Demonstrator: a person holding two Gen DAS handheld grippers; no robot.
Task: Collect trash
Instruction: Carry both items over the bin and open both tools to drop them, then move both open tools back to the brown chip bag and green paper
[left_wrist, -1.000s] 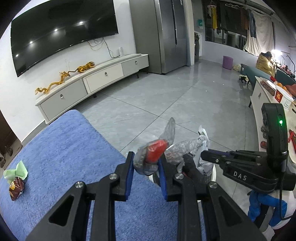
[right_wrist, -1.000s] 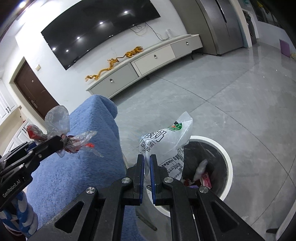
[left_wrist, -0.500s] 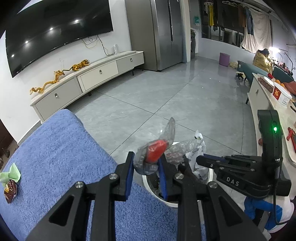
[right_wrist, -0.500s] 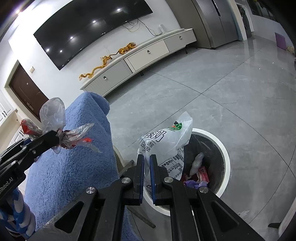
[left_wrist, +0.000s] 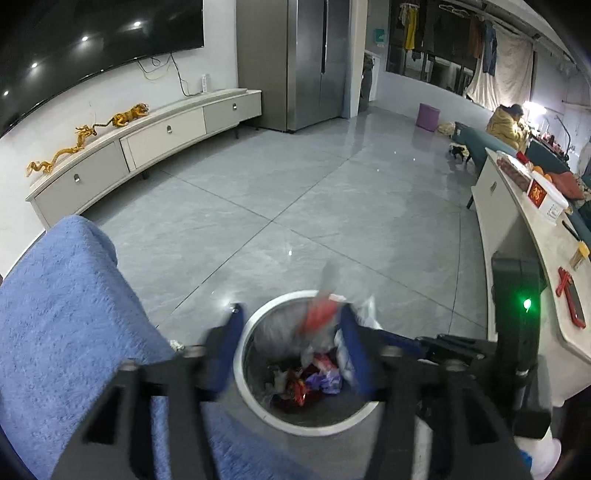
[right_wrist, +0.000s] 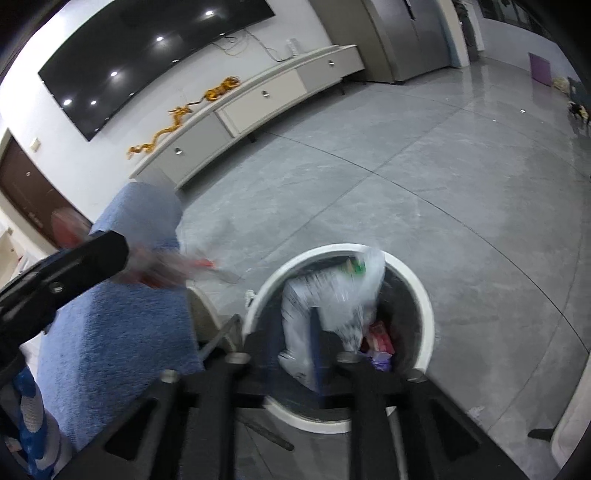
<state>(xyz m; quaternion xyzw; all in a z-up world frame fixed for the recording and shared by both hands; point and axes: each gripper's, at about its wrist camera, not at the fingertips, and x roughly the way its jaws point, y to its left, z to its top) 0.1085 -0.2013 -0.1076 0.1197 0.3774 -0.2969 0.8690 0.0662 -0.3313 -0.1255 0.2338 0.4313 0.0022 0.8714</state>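
A: Why are both grippers over the bin (left_wrist: 236, 354)?
B: To drop trash. Left gripper (left_wrist: 291, 354) has just been opening wide; the wrapper (left_wrist: 321, 317) is slipping free. Right gripper (right_wrist: 291, 354) has just been opening; the bag (right_wrist: 332, 295) hangs loose over the bin.

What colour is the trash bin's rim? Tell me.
White; the trash bin's rim shows best in the right wrist view.

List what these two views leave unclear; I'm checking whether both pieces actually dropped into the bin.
- Left wrist view: red-and-clear plastic wrapper is motion-blurred; whether it still touches the left gripper is unclear.
- Right wrist view: white printed plastic bag blurred; the right gripper hides its lower part.
- Round white-rimmed trash bin: near rim hidden by fingers.
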